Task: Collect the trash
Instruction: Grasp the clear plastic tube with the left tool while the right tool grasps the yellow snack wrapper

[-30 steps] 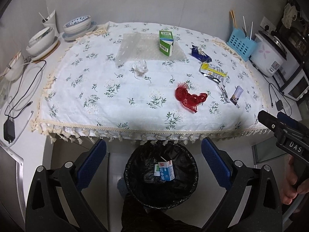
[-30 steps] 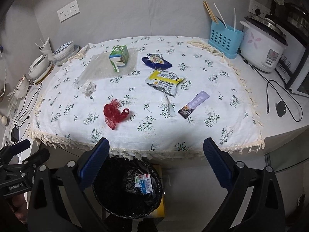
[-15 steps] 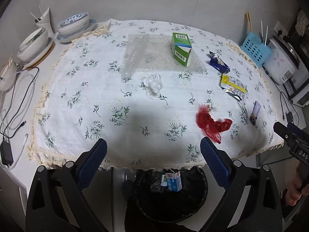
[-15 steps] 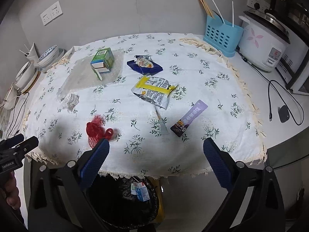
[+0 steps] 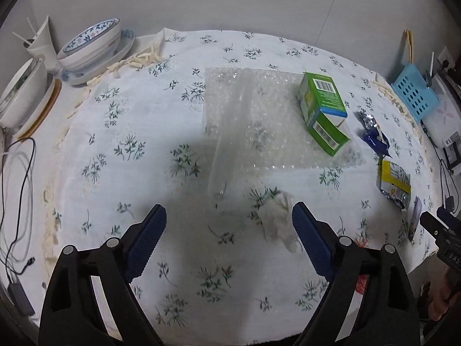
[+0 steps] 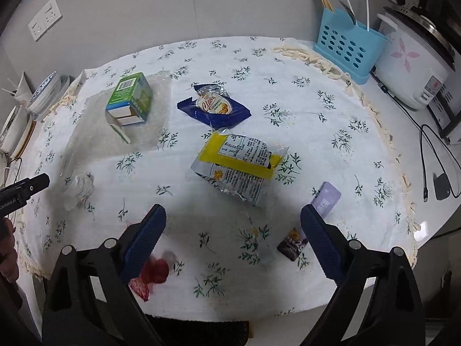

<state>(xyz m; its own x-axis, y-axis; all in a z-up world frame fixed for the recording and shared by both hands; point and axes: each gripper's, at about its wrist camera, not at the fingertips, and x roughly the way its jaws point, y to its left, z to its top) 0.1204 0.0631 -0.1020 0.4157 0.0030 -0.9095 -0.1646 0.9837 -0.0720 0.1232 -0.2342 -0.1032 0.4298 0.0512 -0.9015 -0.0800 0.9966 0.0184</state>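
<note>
The left gripper hung over the near left part of the table, its 2 fingers spread wide and holding nothing. A crumpled white paper tissue lay just inside the right-hand finger, off centre. A closing grasp from there could pinch only its edge, or snag the white floral tablecloth and drag it.

Beyond the tissue, a clear sheet of bubble wrap carried a green cardboard carton toward the far side. Pulling the sheet alone would likely tip the carton.

The right gripper hovered over the near middle, its fingers likewise wide apart and empty. A yellow and silver foil snack bag lay ahead, a blue foil wrapper farther back. A red mesh net sat at the near edge, partly under the left finger, and a purple sachet touched the right finger. Both might be knocked off the table's near edge.
</note>
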